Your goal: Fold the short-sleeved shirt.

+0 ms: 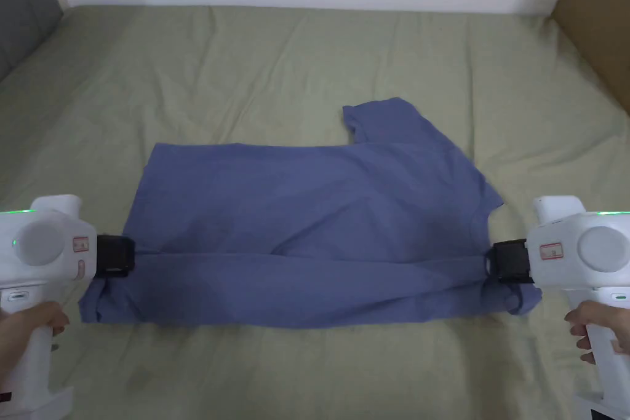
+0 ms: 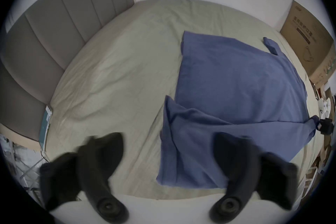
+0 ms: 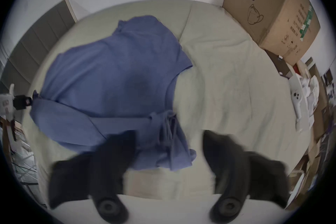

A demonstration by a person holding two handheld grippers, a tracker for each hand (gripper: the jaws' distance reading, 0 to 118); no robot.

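We have the blue shirt [image 1: 307, 237] spread sideways on the bed [image 1: 246, 71], its near long edge already turned over in a band. Both the left tongs [image 1: 117, 255] and right tongs [image 1: 507, 261] sit at the ends of that band with jaws wide apart in their own views, gripping nothing. To finish this fold well, we judge the crease should be flattened evenly and the far sleeve [image 1: 381, 120] tucked next. The bunched cloth near the right tongs hides the other sleeve and the collar.
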